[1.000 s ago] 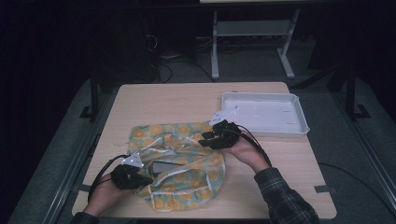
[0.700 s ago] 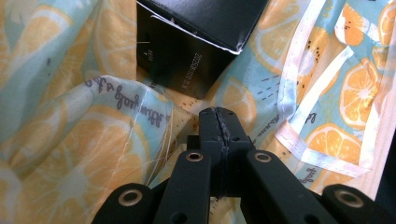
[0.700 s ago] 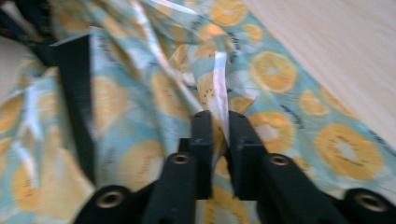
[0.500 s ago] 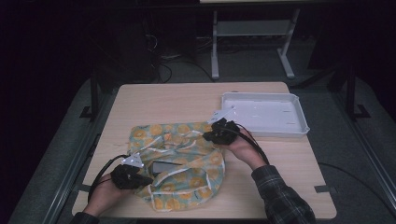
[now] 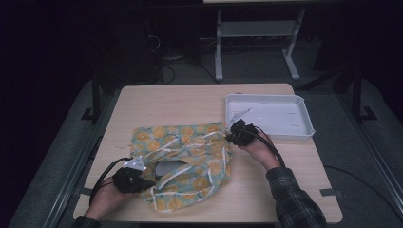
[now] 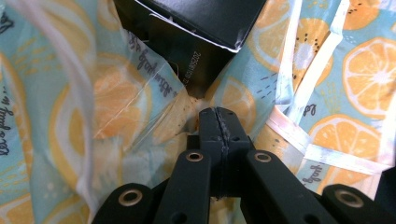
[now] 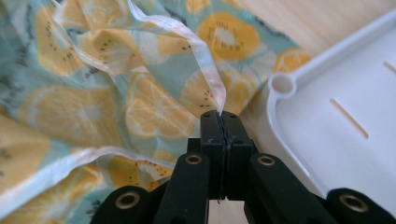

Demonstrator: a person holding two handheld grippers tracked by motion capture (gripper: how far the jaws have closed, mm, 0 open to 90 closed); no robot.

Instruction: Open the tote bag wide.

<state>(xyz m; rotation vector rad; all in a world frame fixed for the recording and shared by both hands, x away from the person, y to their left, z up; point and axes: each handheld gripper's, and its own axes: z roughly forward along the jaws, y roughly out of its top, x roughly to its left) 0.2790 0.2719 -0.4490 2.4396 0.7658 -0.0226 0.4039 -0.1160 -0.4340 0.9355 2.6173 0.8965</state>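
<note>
Table [image 5: 199, 102] bearing a lemon-print plastic bag [image 5: 190, 164] spread flat, just beside the white tray [image 5: 285, 130], which lies at the bag's far right corner. A black box [image 6: 196, 42] sits inside the bag, seen through its mouth in the left gripper view. Left tool [image 5: 138, 180], at the bag's near left edge, is clenched on the clear film of the bag mouth [image 6: 187, 119]. Right tool [image 5: 236, 135], at the bag's far right corner next to the tray, has just closed its jaws; a second ago they stood apart above that corner, and the hand has since come down onto it. In the right gripper view the jaws now pinch the white handle strap [image 7: 212, 84] of the bag. Judged from this, both sides of the bag are now gripped, so it could next be lifted or its mouth pulled open
</note>
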